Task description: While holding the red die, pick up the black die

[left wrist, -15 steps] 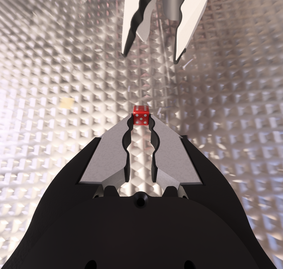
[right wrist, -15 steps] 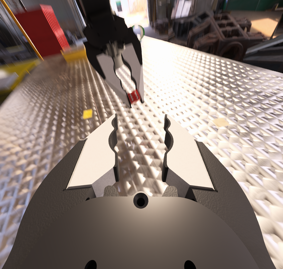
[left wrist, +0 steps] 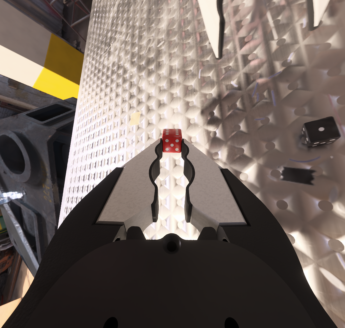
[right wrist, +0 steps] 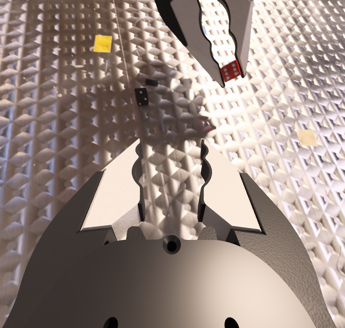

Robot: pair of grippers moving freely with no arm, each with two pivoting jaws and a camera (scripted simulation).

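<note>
My left gripper [left wrist: 172, 141] is shut on the red die [left wrist: 171, 140], held at its fingertips above the embossed metal table [left wrist: 130, 76]. It also shows in the right wrist view [right wrist: 232, 73], with the red die [right wrist: 230, 70] between its tips. The black die [left wrist: 320, 131] rests on the table to the right of my left gripper; in the right wrist view the black die [right wrist: 141, 96] lies ahead and to the left. My right gripper [right wrist: 170, 142] is open and empty, above the table and short of the black die. Its fingers [left wrist: 214, 20] enter the left wrist view from the top.
A strip of black tape [left wrist: 296, 175] lies beside the black die. A yellow square patch [right wrist: 102, 43] and a pale patch [right wrist: 307, 137] are stuck on the table. The table's left edge [left wrist: 80, 132] borders dark machinery [left wrist: 28, 151] and a yellow block [left wrist: 59, 70].
Both views have swung: the left one now shows the table edge and the black die, the right one looks down at the table. The red die stays gripped; the right gripper stays open.
</note>
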